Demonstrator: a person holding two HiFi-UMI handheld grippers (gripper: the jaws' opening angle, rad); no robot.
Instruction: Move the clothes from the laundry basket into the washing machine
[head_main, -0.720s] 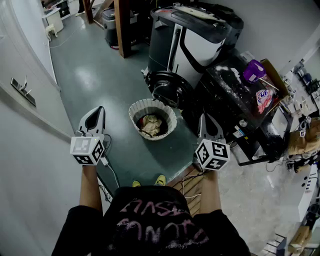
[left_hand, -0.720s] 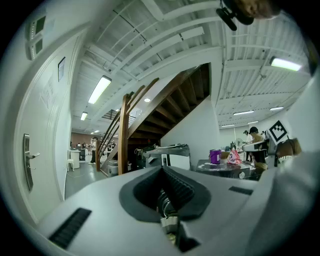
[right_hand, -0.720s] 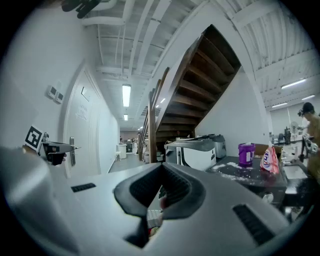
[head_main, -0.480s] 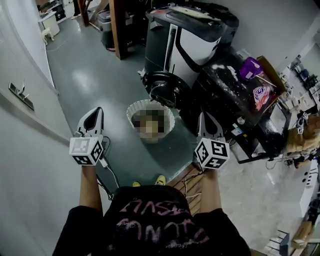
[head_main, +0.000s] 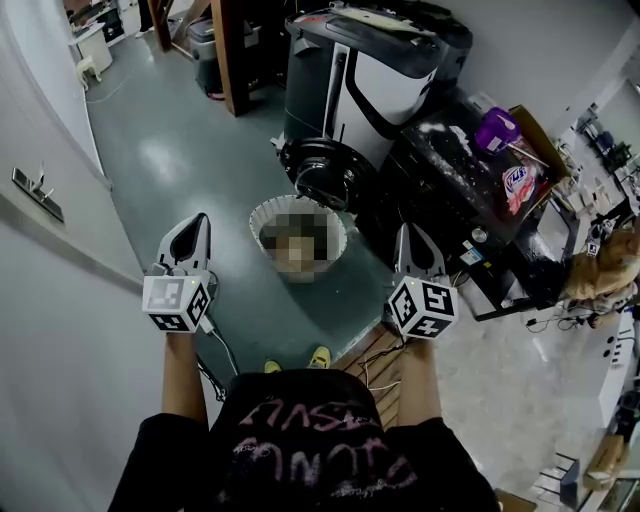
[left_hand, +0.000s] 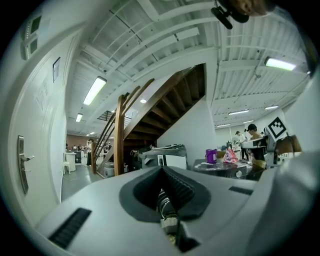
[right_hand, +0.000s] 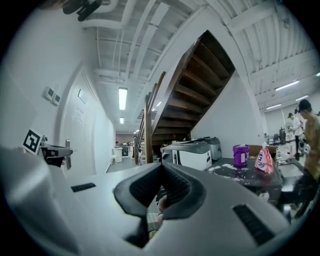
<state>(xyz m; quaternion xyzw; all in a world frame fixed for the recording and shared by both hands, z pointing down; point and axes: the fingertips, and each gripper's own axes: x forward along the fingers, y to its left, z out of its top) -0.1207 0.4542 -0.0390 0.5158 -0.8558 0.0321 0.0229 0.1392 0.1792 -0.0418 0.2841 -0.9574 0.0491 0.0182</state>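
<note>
Person seen from above, standing on a grey-green floor (head_main: 170, 150), a gripper held level in each hand. Left gripper (head_main: 201, 218): jaws together, nothing between them. Right gripper (head_main: 406, 230): jaws likewise together and empty. Both point ahead and stand well apart.

The basket (head_main: 256, 214), white with a pleated wall, stands on the floor ahead of the person, between the lines of the two grippers and apart from both. The clothes (head_main: 298, 248) lie inside it as a dark heap; they are blurred, so single pieces cannot be told.

The washer (head_main: 390, 90), grey and black, stands just beyond the basket. Its round dark door (head_main: 325, 178) is low at the front, just beside the basket's far rim.

Right of the washer is a dark table (head_main: 455, 200) bearing a purple tub (head_main: 497, 130) and a pink bag (head_main: 518, 188). A white wall (head_main: 60, 300) runs along the left. Both gripper views show a wooden stair (left_hand: 150, 110) behind the washer.
</note>
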